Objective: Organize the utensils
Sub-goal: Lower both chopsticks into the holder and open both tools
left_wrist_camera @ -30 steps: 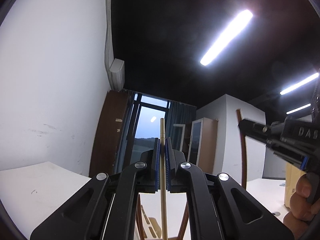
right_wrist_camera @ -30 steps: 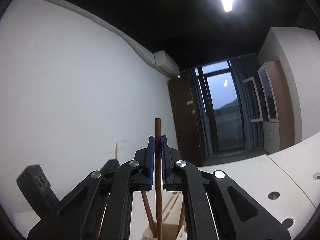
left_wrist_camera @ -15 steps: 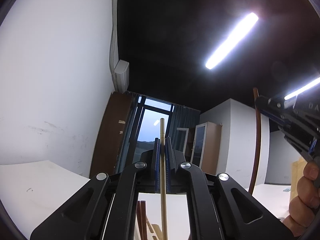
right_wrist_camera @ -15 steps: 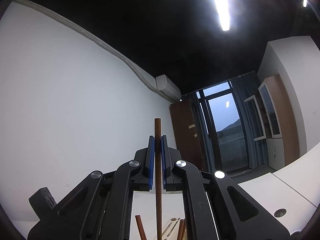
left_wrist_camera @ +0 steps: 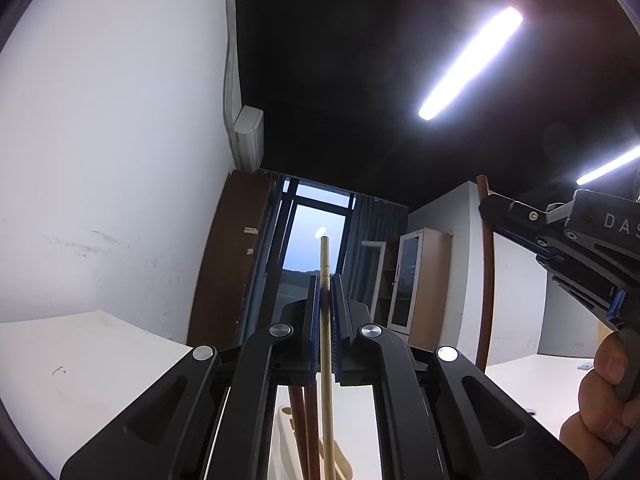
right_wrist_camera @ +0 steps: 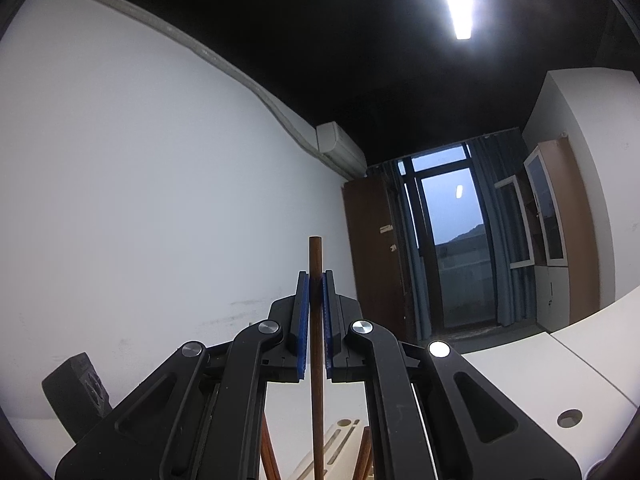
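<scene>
Chopsticks [left_wrist_camera: 325, 264] upright, clamped, tips [right_wrist_camera: 315, 252] pointing ceilingward

Left tool [left_wrist_camera: 325, 304] and right tool [right_wrist_camera: 316, 300] both apparently clamped, tilted upward.

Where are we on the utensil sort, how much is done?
Done: a few brown sticks already stand in the pale holder. In hand: left gripper shut on a light chopstick; right gripper shut on a dark chopstick. Left: both still need placing. The table below is out of view.
</scene>
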### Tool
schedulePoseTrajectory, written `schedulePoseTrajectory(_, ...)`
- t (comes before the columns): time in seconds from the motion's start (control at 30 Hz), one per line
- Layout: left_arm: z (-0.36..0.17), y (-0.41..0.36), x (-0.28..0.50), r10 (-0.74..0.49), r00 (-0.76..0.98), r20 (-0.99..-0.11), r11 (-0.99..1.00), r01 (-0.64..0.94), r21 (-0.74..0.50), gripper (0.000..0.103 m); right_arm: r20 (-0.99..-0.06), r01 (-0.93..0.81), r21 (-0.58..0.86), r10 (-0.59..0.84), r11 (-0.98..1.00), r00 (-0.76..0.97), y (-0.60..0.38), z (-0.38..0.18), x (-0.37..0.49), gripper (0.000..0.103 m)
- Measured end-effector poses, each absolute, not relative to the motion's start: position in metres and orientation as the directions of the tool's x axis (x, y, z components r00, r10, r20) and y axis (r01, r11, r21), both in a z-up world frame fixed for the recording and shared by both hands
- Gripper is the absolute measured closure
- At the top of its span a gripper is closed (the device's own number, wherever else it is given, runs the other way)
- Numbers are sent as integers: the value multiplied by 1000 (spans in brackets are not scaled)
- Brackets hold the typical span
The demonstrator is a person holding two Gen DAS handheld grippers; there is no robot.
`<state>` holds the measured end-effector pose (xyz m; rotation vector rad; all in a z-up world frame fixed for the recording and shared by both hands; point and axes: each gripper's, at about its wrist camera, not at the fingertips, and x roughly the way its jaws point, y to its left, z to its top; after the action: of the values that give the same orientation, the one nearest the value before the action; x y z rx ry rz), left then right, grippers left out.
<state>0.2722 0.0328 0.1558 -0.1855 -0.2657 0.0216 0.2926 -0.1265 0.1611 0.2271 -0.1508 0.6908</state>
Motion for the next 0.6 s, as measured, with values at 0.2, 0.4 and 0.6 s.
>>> schedulePoseTrajectory(0.2, 151, 30, 272, 43, 967, 252, 988, -4, -153, 99, 177, -640, 140, 617, 755, 767, -123, 158, 292, 96)
schedulePoseTrajectory(0.4, 149, 27, 271, 37, 971, 237, 990, -3, -140, 99, 140, -630, 128, 614, 766, 776, -124, 154, 292, 96)
schedulePoseTrajectory(0.6, 146, 25, 261, 25, 972, 232, 994, 1, -108, 99, 112, -629, 148, 619, 763, 777, -127, 152, 294, 96)
